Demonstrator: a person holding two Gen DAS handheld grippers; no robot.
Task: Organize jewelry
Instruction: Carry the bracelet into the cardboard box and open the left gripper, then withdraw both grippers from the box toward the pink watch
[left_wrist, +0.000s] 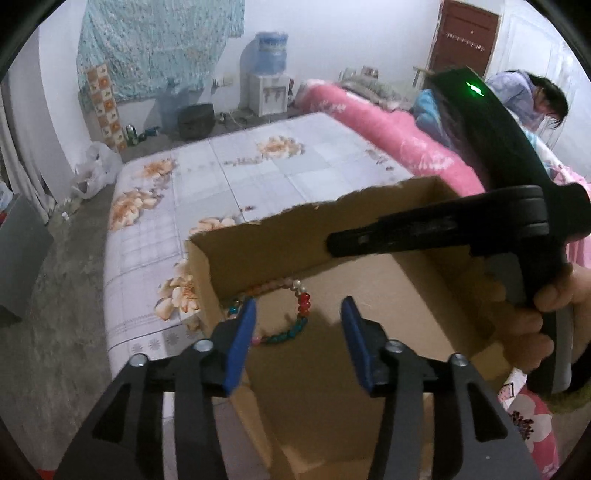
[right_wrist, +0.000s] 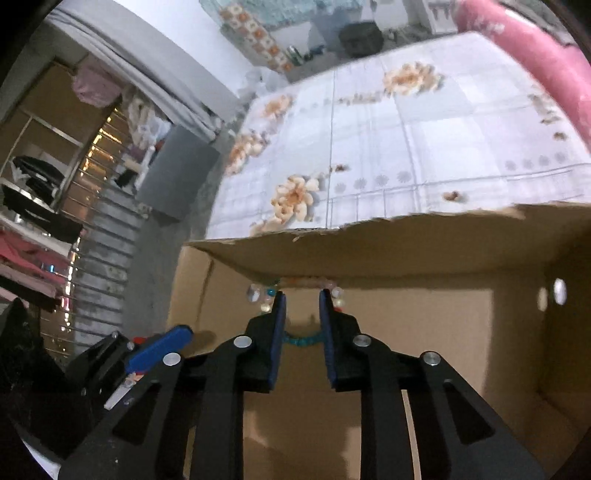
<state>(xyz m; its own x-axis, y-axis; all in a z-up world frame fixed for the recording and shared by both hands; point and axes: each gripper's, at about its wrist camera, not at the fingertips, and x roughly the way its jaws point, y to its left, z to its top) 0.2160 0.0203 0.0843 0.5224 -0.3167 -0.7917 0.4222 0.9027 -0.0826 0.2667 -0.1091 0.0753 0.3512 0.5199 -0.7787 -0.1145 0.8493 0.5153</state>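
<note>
Bracelet (left_wrist: 291, 314) whole in left view, half-hidden right

My left gripper (left_wrist: 299, 314) and right gripper (right_wrist: 303, 306) are black with blue pads. Below them the plain brown cardboard box (left_wrist: 280, 236) holds a bracelet (left_wrist: 295, 314) of red, teal, white and pink beads. Beyond the box, the bedsheet (left_wrist: 229, 173) is pale lavender check with orange-cream flowers; right of it lies a pink quilt (left_wrist: 388, 125).

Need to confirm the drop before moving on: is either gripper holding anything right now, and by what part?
Nothing is held. The left gripper and right gripper are both open above the beaded bracelet, which lies loose on the cardboard box floor.
</note>
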